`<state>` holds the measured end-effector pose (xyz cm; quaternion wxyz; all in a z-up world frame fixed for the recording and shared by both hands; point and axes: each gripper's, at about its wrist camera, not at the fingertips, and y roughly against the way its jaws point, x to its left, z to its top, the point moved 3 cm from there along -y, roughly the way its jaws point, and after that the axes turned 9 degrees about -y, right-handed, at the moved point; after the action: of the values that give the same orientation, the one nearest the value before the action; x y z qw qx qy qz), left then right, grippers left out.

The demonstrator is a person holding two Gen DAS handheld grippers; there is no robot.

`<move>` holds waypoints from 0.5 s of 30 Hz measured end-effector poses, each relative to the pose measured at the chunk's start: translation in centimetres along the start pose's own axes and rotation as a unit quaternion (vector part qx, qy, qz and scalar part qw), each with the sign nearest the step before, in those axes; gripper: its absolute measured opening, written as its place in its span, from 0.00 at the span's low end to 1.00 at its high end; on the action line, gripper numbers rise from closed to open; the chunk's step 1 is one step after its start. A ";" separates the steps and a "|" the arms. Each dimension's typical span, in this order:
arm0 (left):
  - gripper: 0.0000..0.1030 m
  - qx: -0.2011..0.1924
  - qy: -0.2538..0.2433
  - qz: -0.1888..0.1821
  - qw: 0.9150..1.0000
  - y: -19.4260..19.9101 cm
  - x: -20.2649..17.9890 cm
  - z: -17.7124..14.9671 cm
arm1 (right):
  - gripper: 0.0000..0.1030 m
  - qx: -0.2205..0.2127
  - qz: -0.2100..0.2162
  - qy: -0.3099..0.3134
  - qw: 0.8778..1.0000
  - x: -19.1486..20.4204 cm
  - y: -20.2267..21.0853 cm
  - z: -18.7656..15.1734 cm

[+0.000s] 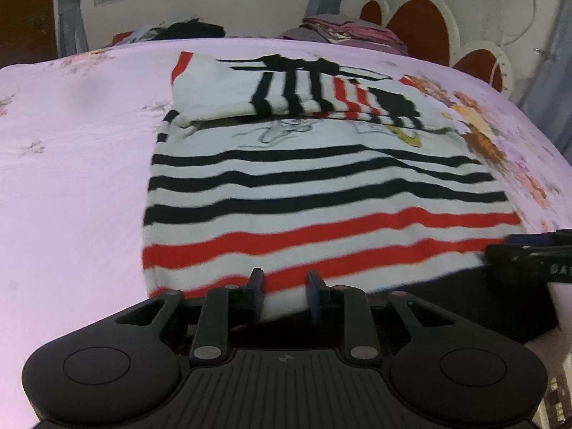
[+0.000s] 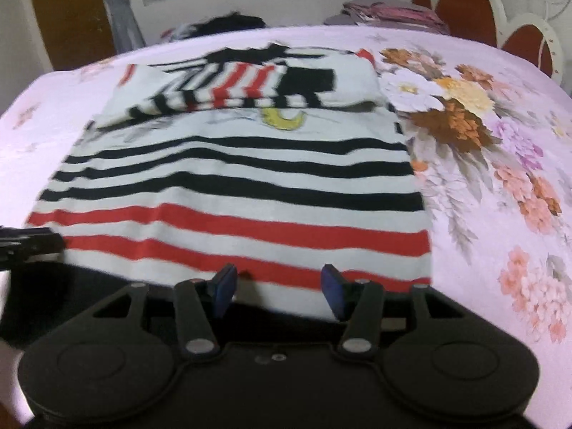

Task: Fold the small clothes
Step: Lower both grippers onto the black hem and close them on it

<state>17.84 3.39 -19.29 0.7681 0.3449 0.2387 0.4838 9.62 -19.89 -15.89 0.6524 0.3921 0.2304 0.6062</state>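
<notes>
The bed (image 1: pixel 71 143) fills both views, covered by a pale pink sheet with a large floral print (image 2: pixel 464 118) toward its right side. Its near edge is hidden behind the gripper bodies; its far edge curves away under fisheye distortion.

The striped garment (image 1: pixel 321 193) lies flat near the middle of the bed, its hem toward the near edge. Its lower body shows black stripes above red stripes on white. The upper part is folded down onto itself, so the folded sleeves (image 1: pixel 286 89) cover the chest. A printed drawing on the chest is only partly visible below the fold, with a yellow shape (image 2: pixel 282 119); what it depicts cannot be made out. Motion blur softens the stripes in both views.

At the far edge of the bed sit a dark heap of clothes (image 1: pixel 193 30) and a pinkish folded stack (image 1: pixel 354 30), both too distant to identify. A headboard (image 1: pixel 425 32) with red oval panels stands at the right.

The left tongs (image 1: pixel 285 289) stand narrow, with the white hem between the pads; whether they press on it cannot be told. The right tongs (image 2: pixel 280 287) stand moderately apart, straddling the hem, pads visibly clear of the cloth.
</notes>
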 end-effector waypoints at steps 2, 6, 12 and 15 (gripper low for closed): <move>0.25 -0.003 -0.003 -0.015 1.000 0.5 -0.9 -0.4 | 0.50 0.003 0.012 0.013 1.000 1.6 0.3 -0.7; 0.40 0.006 -0.018 -0.022 1.000 0.8 -2.2 -2.1 | 0.50 0.014 0.008 0.046 0.999 3.4 0.3 -2.4; 0.40 0.003 -0.002 -0.017 1.000 2.3 -0.8 -4.2 | 0.51 0.013 -0.026 0.020 0.999 0.4 1.1 -3.8; 0.40 0.004 0.001 -0.013 1.000 2.8 -0.5 -4.6 | 0.51 0.011 -0.037 0.010 0.999 -0.7 1.8 -4.2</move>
<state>12.75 5.19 -20.12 0.7728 0.3442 0.2460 0.4732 5.13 -19.69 -17.02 0.6676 0.3846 0.2580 0.5830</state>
